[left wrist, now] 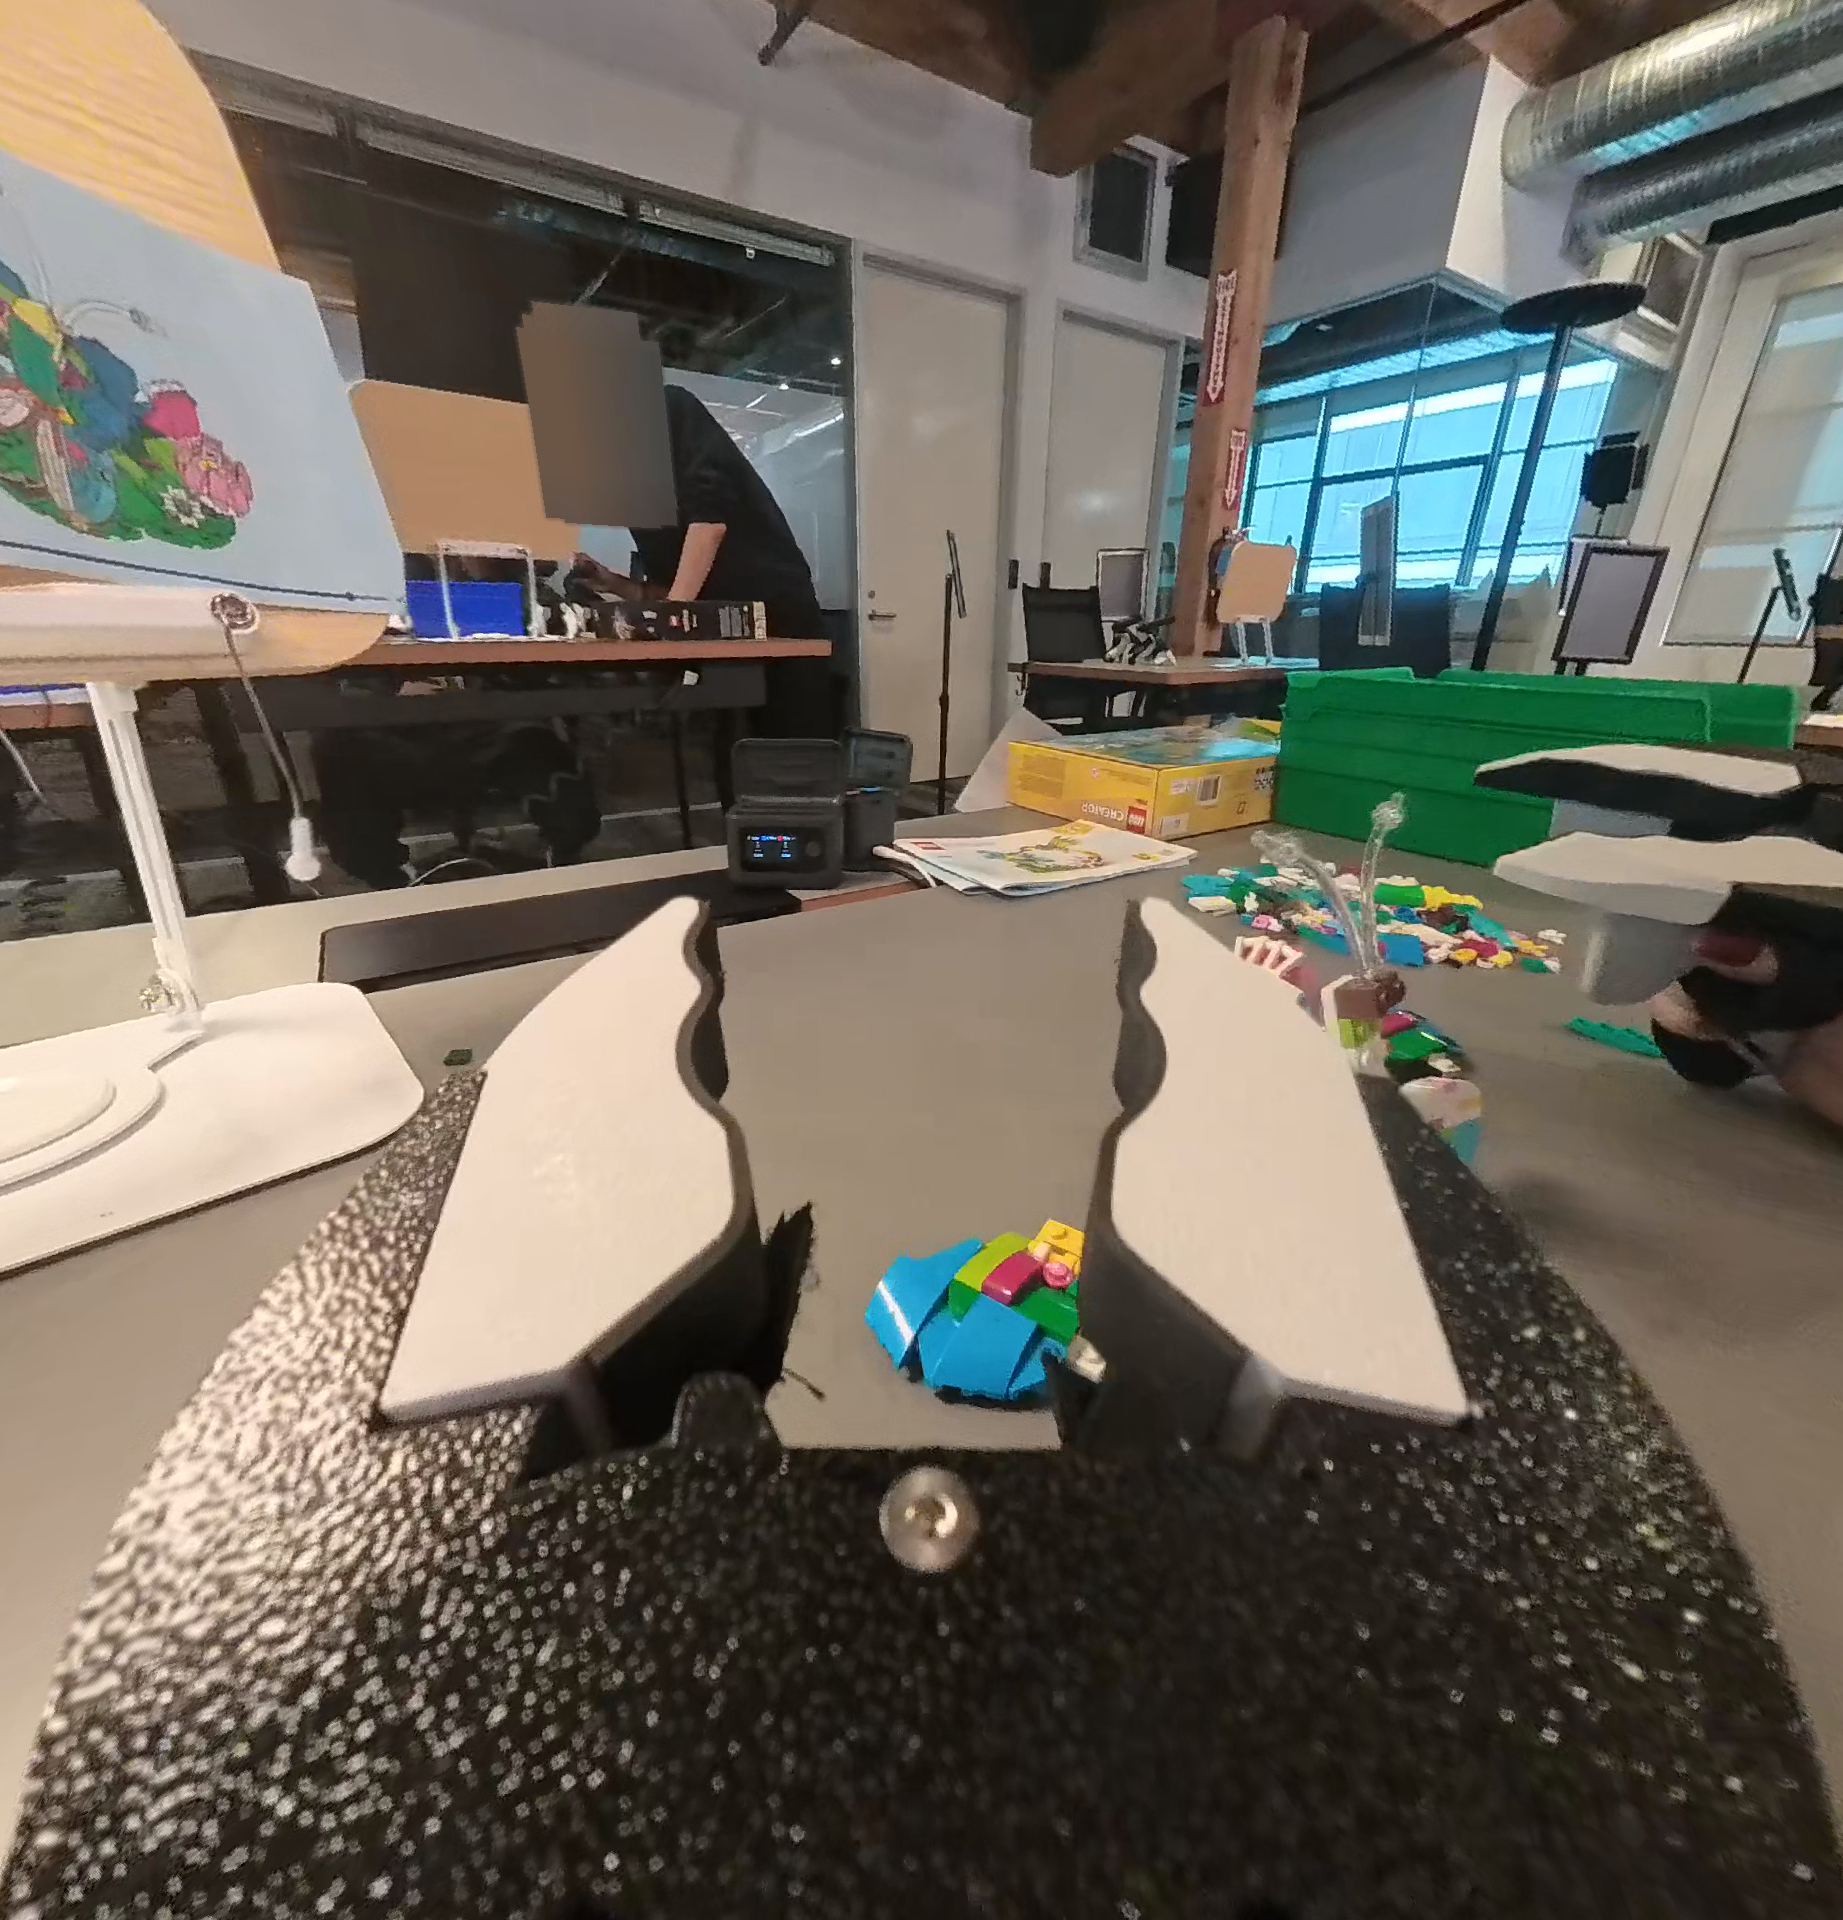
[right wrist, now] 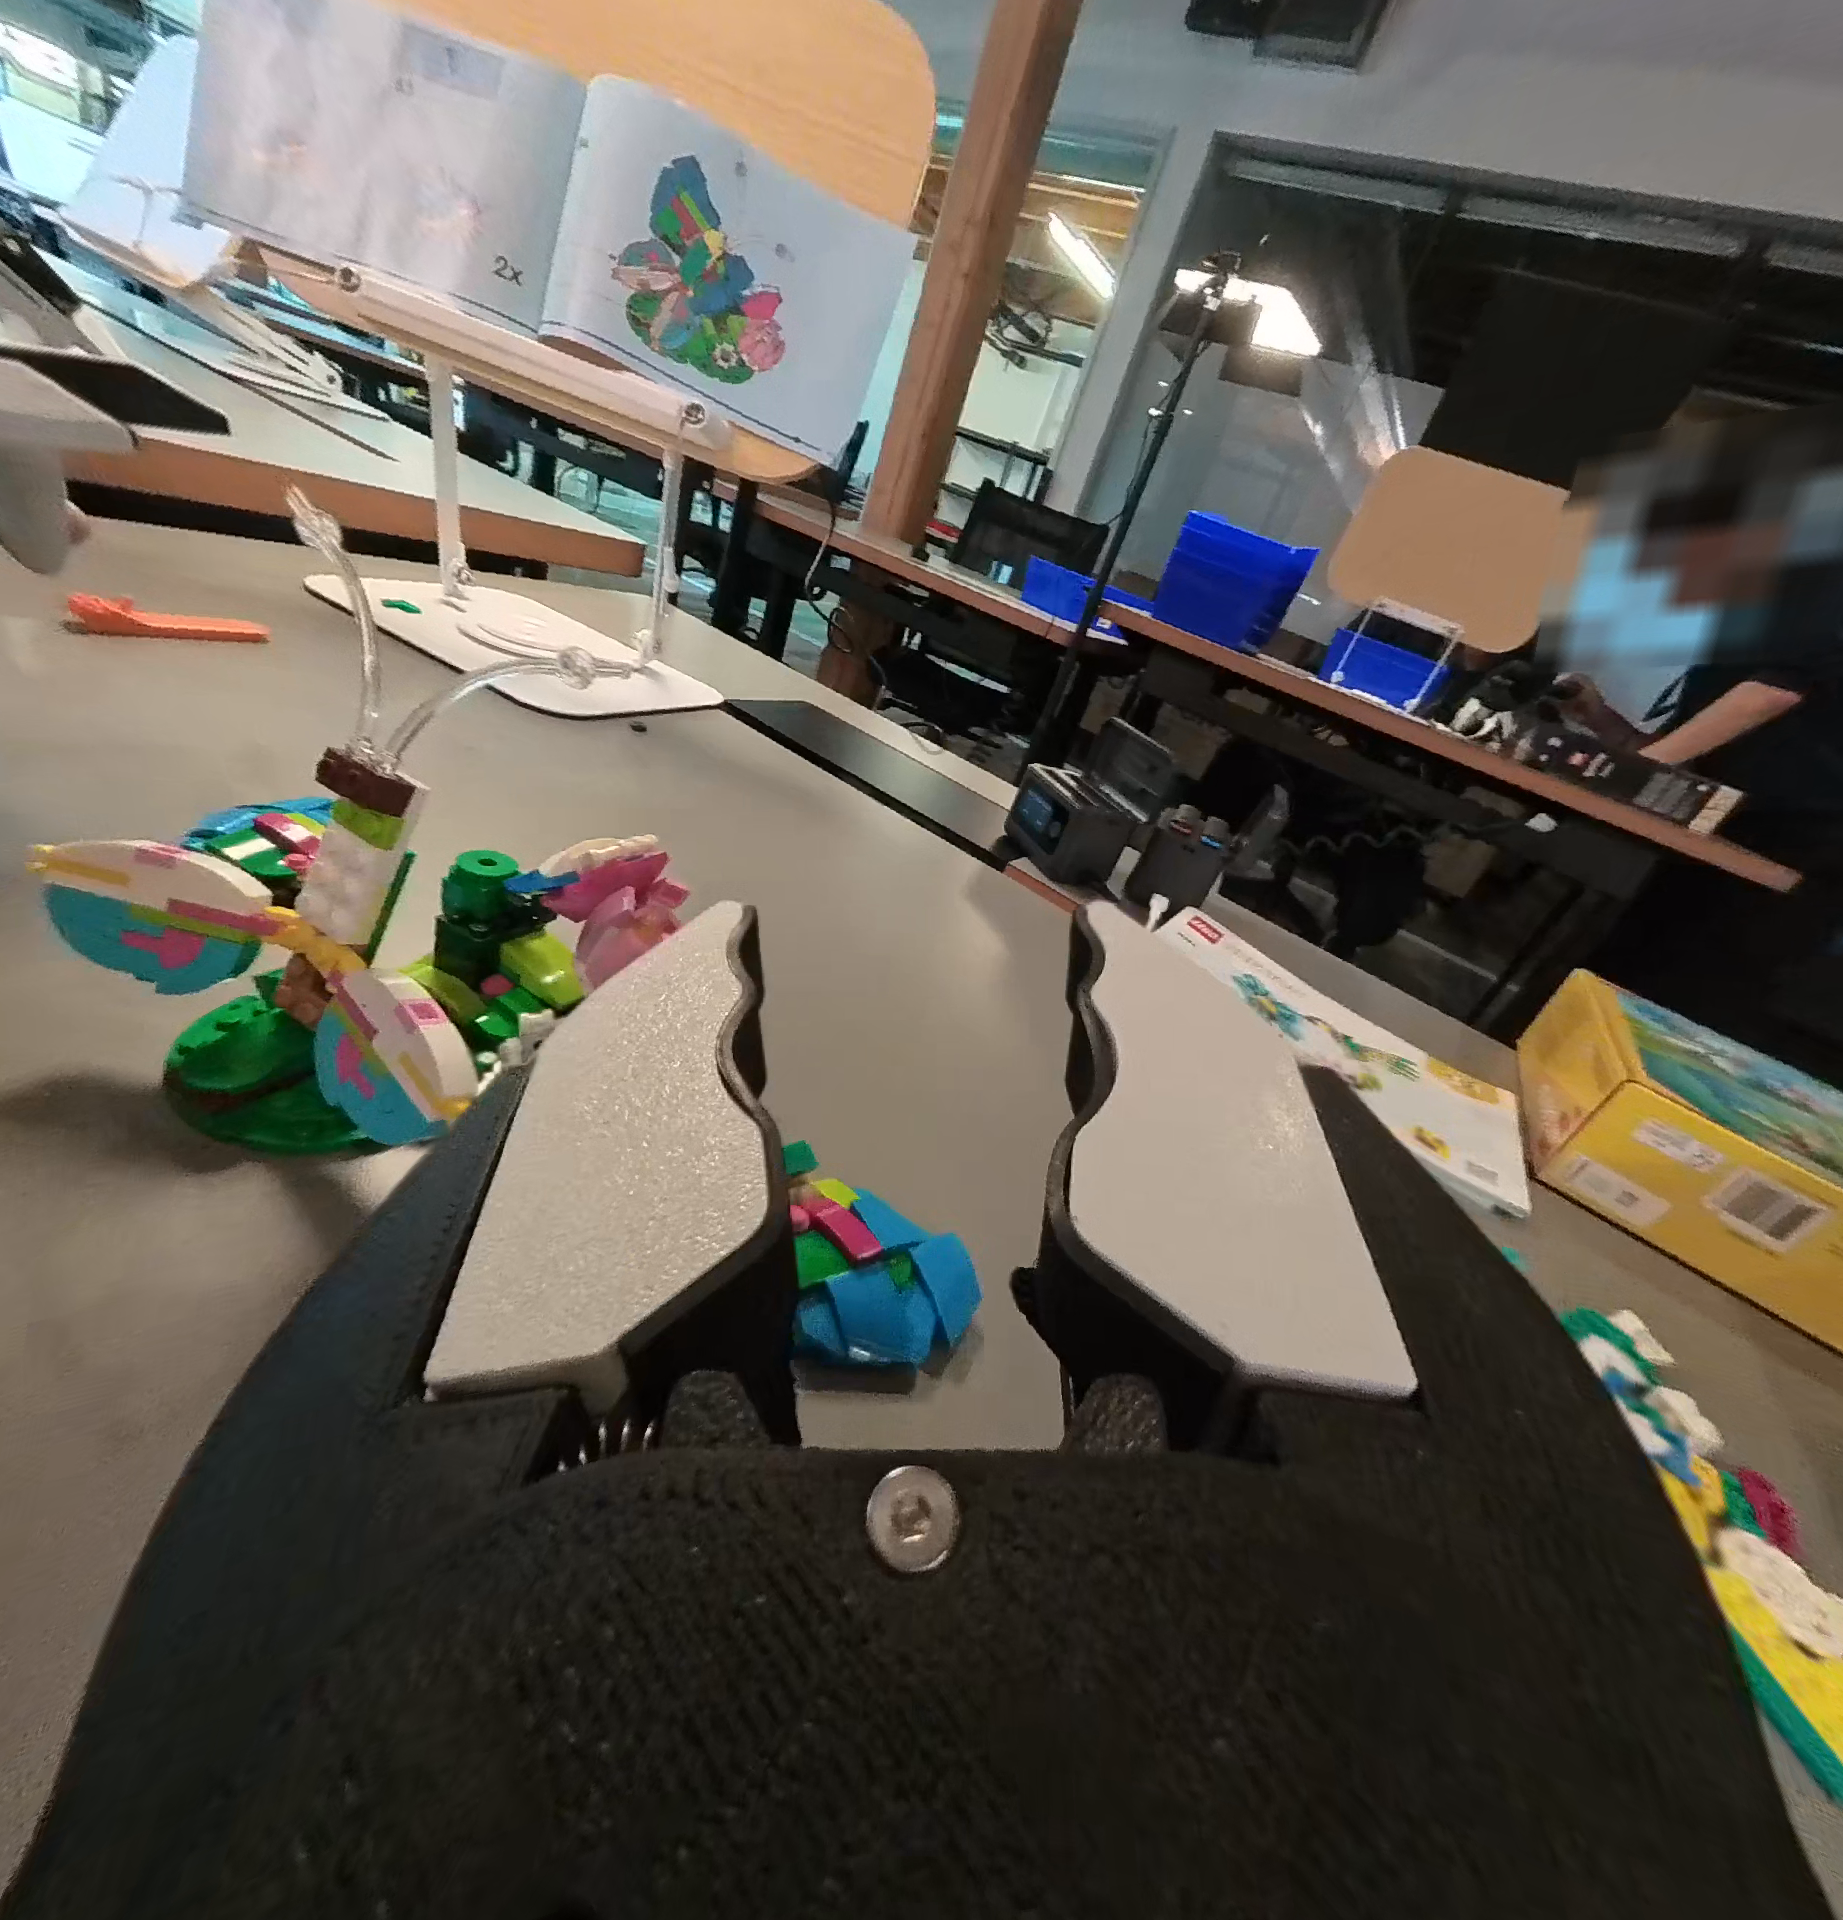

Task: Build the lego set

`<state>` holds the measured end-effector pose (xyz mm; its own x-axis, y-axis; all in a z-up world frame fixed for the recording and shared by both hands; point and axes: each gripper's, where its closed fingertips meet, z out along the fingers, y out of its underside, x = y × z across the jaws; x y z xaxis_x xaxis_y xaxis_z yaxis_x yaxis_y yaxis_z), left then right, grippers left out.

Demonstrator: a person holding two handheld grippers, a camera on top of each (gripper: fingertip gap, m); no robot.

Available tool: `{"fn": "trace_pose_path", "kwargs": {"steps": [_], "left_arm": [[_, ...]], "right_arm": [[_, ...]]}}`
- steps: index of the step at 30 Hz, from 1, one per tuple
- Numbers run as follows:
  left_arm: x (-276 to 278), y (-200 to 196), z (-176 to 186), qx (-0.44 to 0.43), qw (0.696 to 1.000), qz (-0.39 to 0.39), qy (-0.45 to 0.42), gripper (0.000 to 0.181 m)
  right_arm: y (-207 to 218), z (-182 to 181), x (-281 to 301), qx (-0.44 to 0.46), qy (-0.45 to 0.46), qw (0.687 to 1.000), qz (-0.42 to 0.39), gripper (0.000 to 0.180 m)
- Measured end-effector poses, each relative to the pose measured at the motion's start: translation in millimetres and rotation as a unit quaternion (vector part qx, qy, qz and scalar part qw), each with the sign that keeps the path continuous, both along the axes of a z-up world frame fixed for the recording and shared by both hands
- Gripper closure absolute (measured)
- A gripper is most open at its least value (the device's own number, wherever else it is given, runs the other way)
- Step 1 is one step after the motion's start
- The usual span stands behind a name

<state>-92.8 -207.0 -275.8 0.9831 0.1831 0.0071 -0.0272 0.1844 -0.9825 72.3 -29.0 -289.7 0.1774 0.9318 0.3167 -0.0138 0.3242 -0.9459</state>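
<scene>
A small blue wing piece with green, pink and yellow bricks lies on the grey table between the open fingers of my left gripper, near their base. In the right wrist view the same wing lies between the open fingers of my right gripper. Neither gripper holds it. The butterfly model on its green base, with clear antennae, stands left of the right gripper; part of it shows in the left wrist view. The right gripper also shows at the right of the left wrist view.
A book stand with the open instruction book stands at the back. Loose bricks lie by a green bin, a yellow box and a booklet. An orange brick separator lies far left. A person works at another table.
</scene>
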Motion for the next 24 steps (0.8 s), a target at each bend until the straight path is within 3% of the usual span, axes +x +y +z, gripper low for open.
{"fn": "trace_pose_path", "kwargs": {"steps": [11,17,21,24], "left_arm": [[22,2,-4,-0.013,0.996,-0.083,-0.016,0.111],[18,-7,-13,-0.058,0.997,-0.032,0.048,0.108],[31,1,-25,-0.111,0.987,-0.036,0.109,0.111],[31,2,-27,-0.118,0.987,-0.042,0.105,0.111]], "right_arm": [[-39,-2,-6,0.028,-0.001,0.995,0.100,0.126],[-66,-2,-10,0.012,0.000,0.987,0.163,0.128],[-66,3,-11,0.013,0.014,0.987,0.157,0.128],[-47,10,-11,0.009,0.016,0.993,0.118,0.128]]}}
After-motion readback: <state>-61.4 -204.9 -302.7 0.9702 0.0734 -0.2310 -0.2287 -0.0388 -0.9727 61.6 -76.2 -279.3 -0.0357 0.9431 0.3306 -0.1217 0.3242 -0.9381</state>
